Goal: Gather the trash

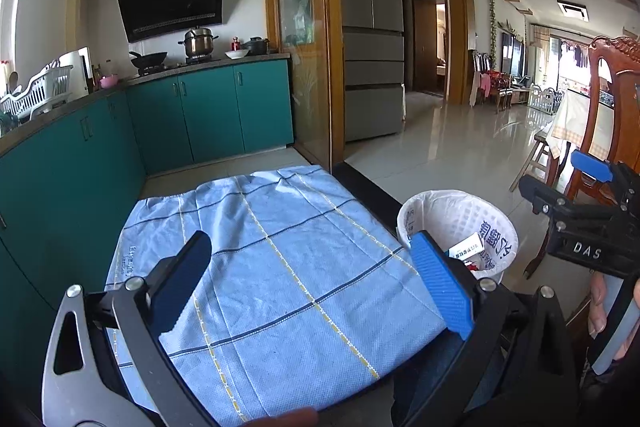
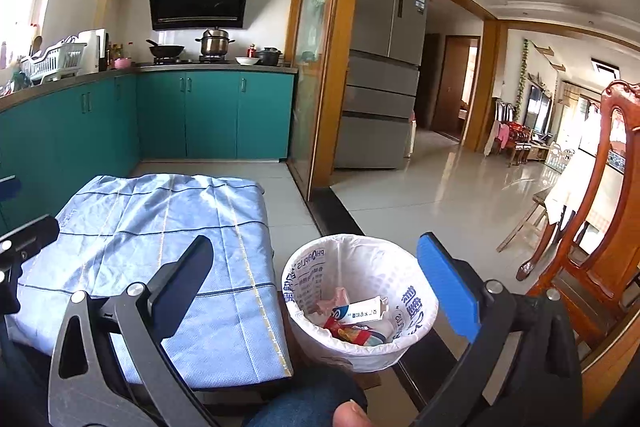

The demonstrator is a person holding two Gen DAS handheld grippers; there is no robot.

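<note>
From the left wrist view, the left claw (image 1: 316,279) hangs with its jaws spread wide and nothing between them over a table draped in a blue checked cloth (image 1: 280,247), while the white-lined trash bin (image 1: 460,223) stands on the floor just beside the table's right edge and the right claw (image 1: 568,183) shows at the far right, also apart. From the right wrist view, the right claw (image 2: 320,283) is likewise wide apart and empty above the trash bin (image 2: 360,307), in which a white tube (image 2: 362,311) and crumpled red wrappers (image 2: 348,331) lie, the blue checked cloth (image 2: 160,247) to its left and a carved wooden chair (image 2: 592,227) to its right.
</note>
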